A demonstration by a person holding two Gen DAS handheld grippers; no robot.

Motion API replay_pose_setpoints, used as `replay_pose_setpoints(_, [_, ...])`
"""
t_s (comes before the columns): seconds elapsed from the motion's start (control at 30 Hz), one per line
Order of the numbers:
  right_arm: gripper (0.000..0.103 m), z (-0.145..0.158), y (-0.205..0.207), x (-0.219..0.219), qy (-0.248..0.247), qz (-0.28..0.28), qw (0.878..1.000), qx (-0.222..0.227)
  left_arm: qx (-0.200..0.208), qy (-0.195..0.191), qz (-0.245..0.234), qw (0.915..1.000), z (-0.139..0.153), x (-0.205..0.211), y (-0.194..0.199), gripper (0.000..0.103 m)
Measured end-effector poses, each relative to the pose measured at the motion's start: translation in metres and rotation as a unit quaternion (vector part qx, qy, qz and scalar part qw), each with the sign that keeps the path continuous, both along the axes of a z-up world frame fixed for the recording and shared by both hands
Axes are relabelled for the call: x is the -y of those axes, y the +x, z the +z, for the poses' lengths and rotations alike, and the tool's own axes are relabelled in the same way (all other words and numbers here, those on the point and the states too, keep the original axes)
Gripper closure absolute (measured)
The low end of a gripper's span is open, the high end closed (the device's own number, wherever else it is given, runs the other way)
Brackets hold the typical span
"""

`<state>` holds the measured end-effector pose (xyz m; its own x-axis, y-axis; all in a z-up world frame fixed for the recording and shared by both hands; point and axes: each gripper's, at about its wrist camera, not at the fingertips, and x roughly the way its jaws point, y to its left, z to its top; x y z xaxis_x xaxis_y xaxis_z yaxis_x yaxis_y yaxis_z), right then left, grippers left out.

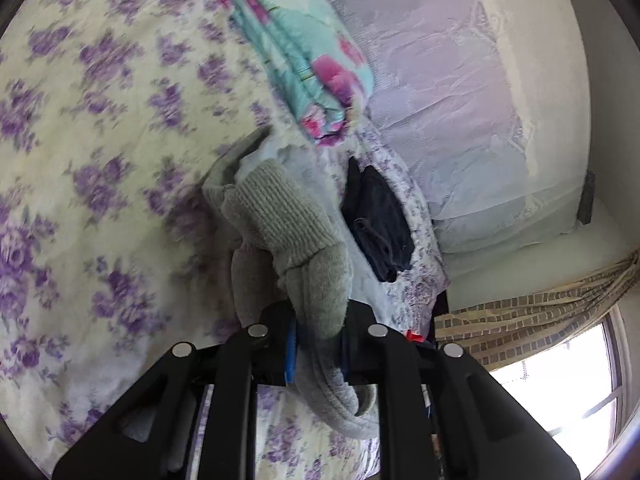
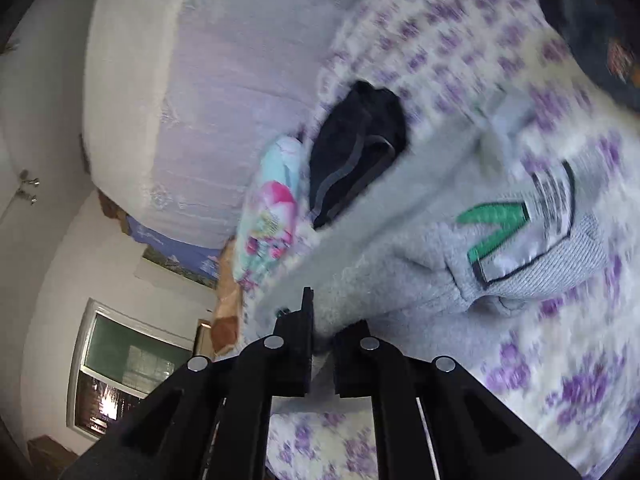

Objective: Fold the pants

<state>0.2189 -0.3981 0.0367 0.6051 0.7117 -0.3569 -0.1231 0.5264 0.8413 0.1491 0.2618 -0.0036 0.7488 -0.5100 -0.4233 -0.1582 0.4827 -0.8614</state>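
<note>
Grey fleece pants lie bunched on the floral bedsheet. In the left wrist view their ribbed cuff rises just ahead of the fingers, and my left gripper is shut on the leg fabric below it. In the right wrist view the pants spread to the right and show a green letter patch. My right gripper is shut on their near edge, with grey fabric pinched between the black fingers. The view is blurred.
A dark folded garment lies on the bed just beyond the pants. A folded turquoise floral quilt sits further back. Lavender netting hangs past the bed's edge. A window and patterned curtain are at lower right.
</note>
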Motion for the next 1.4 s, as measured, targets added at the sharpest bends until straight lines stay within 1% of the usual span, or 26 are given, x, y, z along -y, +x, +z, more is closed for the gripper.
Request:
replay_pose_setpoints(0.07, [0.096,0.04,-0.002,0.015,0.011,-0.014,0.998,0.059,0.029,0.0,-0.005,0.9996,0.024,0.005,0.0,0.089])
replay_pose_setpoints(0.1, [0.096,0.05,-0.007,0.025,0.018,-0.017,0.997,0.077,0.044,-0.003,-0.009,0.999,0.031,0.009,-0.003,0.089])
replay_pose_setpoints(0.17, [0.096,0.051,-0.024,0.044,0.019,-0.02,0.995,0.095,0.053,0.002,-0.02,0.9984,0.035,0.016,-0.009,0.089])
replay_pose_setpoints(0.23, [0.096,0.019,-0.039,0.054,0.003,-0.02,0.998,0.067,0.044,0.013,-0.027,0.9986,0.023,0.023,-0.018,0.089])
replay_pose_setpoints(0.3, [0.096,-0.042,-0.05,0.063,0.006,-0.02,1.0,-0.005,0.011,0.009,-0.026,0.9996,-0.008,0.027,-0.028,0.089])
replay_pose_setpoints(0.4, [0.096,-0.136,-0.072,0.079,0.043,-0.034,0.991,-0.121,-0.045,-0.023,-0.026,0.9984,-0.064,0.027,-0.046,0.089])
replay_pose_setpoints(0.47, [0.096,-0.169,-0.086,0.085,0.075,-0.042,0.984,-0.154,-0.064,-0.038,-0.018,0.9971,-0.088,0.025,-0.057,0.089])
replay_pose_setpoints(0.53, [0.096,-0.167,-0.094,0.087,0.084,-0.042,0.986,-0.14,-0.062,-0.06,-0.008,0.9962,-0.101,0.019,-0.067,0.089])
replay_pose_setpoints(0.6, [0.096,-0.15,-0.098,0.087,0.091,-0.035,0.989,-0.113,-0.051,-0.071,-0.004,0.9961,-0.102,0.016,-0.07,0.089])
replay_pose_setpoints(0.67, [0.096,-0.134,-0.103,0.083,0.073,-0.02,0.993,-0.087,-0.047,-0.046,-0.006,0.9978,-0.099,0.016,-0.068,0.089])
replay_pose_setpoints(0.7, [0.092,-0.132,-0.106,0.083,0.06,-0.014,0.994,-0.087,-0.053,-0.031,-0.01,0.9981,-0.101,0.016,-0.067,0.085])
replay_pose_setpoints(0.73, [0.09,-0.137,-0.108,0.083,0.049,-0.009,0.994,-0.102,-0.063,-0.031,-0.007,0.9975,-0.107,0.015,-0.067,0.083])
replay_pose_setpoints(0.77, [0.064,-0.149,-0.109,0.084,0.032,-0.003,0.99,-0.137,-0.067,-0.04,-0.003,0.997,-0.112,0.013,-0.069,0.082])
replay_pose_setpoints(0.8, [0.068,-0.16,-0.112,0.088,0.029,-0.01,0.986,-0.164,-0.061,-0.051,-0.005,0.9968,-0.114,0.01,-0.071,0.082])
replay_pose_setpoints(0.83, [0.069,-0.166,-0.118,0.094,0.05,-0.015,0.985,-0.163,-0.058,-0.049,-0.005,0.9971,-0.112,0.009,-0.075,0.082])
replay_pose_setpoints(0.87, [0.068,-0.164,-0.125,0.101,0.064,-0.016,0.985,-0.161,-0.059,-0.038,0.0,0.9975,-0.107,0.008,-0.08,0.077])
replay_pose_setpoints(0.9, [0.06,-0.158,-0.133,0.106,0.068,-0.023,0.985,-0.157,-0.057,-0.019,0.007,0.9982,-0.1,0.006,-0.086,0.072])
replay_pose_setpoints(0.97, [0.052,-0.136,-0.147,0.116,0.047,-0.044,0.99,-0.123,-0.051,0.036,0.034,0.9975,-0.079,0.003,-0.098,0.05])
replay_pose_setpoints(1.0, [0.052,-0.124,-0.151,0.119,0.026,-0.054,0.993,-0.105,-0.046,0.07,0.054,0.995,-0.066,0.002,-0.104,0.046])
replay_pose_setpoints(1.03, [0.051,-0.111,-0.154,0.118,0.005,-0.06,0.994,-0.086,-0.036,0.096,0.064,0.9926,-0.053,0.002,-0.106,0.046])
replay_pose_setpoints(1.07, [0.048,-0.098,-0.153,0.115,-0.008,-0.061,0.996,-0.061,-0.019,0.111,0.06,0.9919,-0.04,0.004,-0.105,0.046])
replay_pose_setpoints(1.1, [0.041,-0.089,-0.15,0.11,-0.011,-0.054,0.998,-0.041,-0.005,0.113,0.046,0.9925,-0.031,0.009,-0.101,0.046])
replay_pose_setpoints(1.2, [0.036,-0.076,-0.128,0.08,-0.004,-0.015,1.0,-0.011,0.027,0.128,-0.01,0.9914,-0.009,0.041,-0.072,0.037])
replay_pose_setpoints(1.3, [0.033,-0.082,-0.092,0.036,0.003,0.026,1.0,-0.017,0.037,0.162,-0.067,0.9838,-0.006,0.086,-0.036,0.036])
replay_pose_setpoints(1.37, [0.03,-0.106,-0.073,0.026,0.001,0.032,0.998,-0.054,0.026,0.183,-0.094,0.9783,-0.016,0.105,-0.014,0.032])
replay_pose_setpoints(1.4, [0.03,-0.123,-0.065,0.026,0.002,0.031,0.996,-0.082,0.01,0.202,-0.101,0.9741,-0.028,0.109,-0.002,0.031])
